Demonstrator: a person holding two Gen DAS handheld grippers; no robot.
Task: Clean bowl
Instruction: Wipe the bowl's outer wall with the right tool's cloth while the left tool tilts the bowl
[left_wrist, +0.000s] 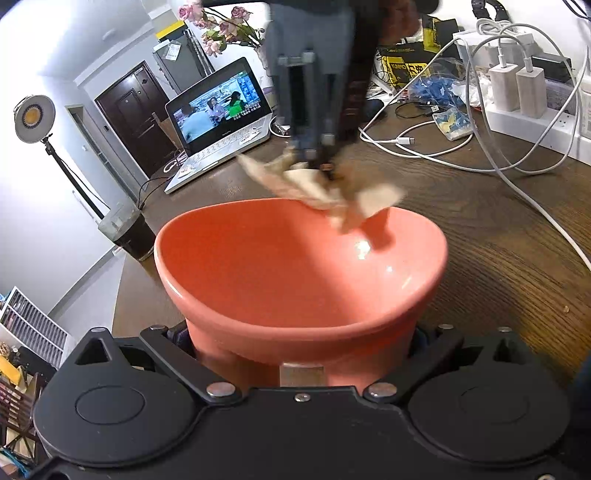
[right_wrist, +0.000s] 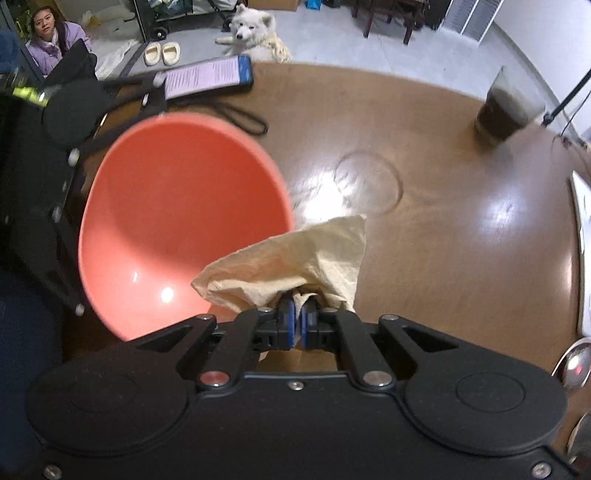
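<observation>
A salmon-pink bowl (left_wrist: 295, 266) fills the left wrist view, tilted, with my left gripper (left_wrist: 301, 354) shut on its near wall and base. The same bowl (right_wrist: 177, 221) shows in the right wrist view, its mouth turned toward the camera. My right gripper (right_wrist: 298, 314) is shut on a crumpled beige paper towel (right_wrist: 295, 262), which hangs at the bowl's near rim. From the left wrist view the right gripper (left_wrist: 314, 158) comes down from above, holding the paper towel (left_wrist: 325, 192) over the bowl's far rim. The inside of the bowl looks glossy and bare.
On the brown wooden table (left_wrist: 498, 229) stand an open laptop (left_wrist: 218, 118), a dark drink in a plastic cup (right_wrist: 506, 107), a phone (right_wrist: 207, 75), and white cables with chargers (left_wrist: 517, 88). A white dog (right_wrist: 255, 31) and a seated person (right_wrist: 55, 40) are beyond the table.
</observation>
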